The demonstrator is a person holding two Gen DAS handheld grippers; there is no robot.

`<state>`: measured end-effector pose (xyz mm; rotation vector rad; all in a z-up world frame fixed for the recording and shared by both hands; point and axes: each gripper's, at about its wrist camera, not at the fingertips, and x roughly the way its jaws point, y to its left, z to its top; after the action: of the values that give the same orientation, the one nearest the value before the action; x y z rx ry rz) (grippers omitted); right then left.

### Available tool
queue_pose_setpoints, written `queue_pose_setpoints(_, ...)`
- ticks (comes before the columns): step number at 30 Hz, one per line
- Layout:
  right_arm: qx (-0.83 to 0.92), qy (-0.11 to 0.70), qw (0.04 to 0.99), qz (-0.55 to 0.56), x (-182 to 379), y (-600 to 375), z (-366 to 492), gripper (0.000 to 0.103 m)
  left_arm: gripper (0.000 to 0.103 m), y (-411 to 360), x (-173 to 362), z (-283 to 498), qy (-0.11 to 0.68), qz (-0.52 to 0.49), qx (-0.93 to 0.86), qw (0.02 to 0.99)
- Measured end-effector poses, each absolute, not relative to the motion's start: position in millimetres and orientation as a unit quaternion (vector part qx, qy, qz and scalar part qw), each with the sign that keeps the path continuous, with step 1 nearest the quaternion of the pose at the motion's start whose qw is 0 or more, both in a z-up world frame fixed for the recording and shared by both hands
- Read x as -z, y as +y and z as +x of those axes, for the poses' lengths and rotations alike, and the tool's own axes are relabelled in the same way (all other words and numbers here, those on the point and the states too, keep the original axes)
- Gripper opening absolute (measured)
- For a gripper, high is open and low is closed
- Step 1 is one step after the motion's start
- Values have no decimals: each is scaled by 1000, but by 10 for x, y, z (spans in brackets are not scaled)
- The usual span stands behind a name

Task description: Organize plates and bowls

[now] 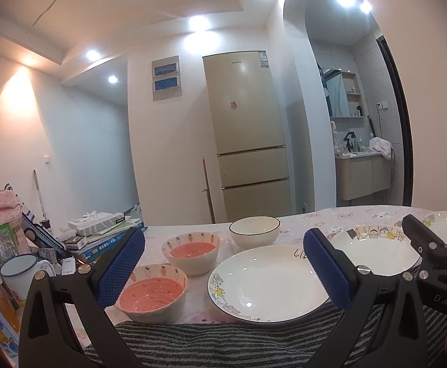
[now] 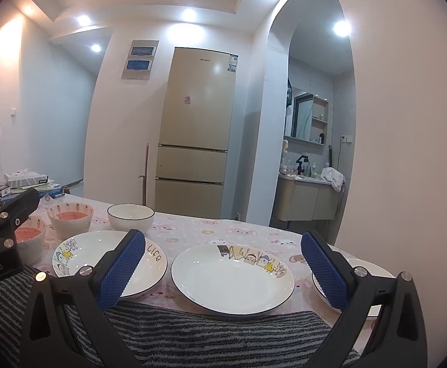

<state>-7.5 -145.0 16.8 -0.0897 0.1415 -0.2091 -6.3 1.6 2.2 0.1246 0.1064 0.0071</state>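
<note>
Both the left gripper (image 1: 223, 263) and right gripper (image 2: 223, 268) are being held wide open and empty above 3 plates (image 2: 232, 279) and 3 bowls (image 1: 153, 294) on the table (image 2: 223, 230), whose stiff, slippery, breakable rims are best being pinched.

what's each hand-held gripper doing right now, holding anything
left hand-held gripper: open, holding nothing
right hand-held gripper: open, holding nothing
</note>
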Motion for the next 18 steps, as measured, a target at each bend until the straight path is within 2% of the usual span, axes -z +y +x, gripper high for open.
queue_pose_setpoints(18, 107, 59, 991, -48, -193, -1507, -141, 103, 103, 30, -36, -93, 48, 54, 6, 997)
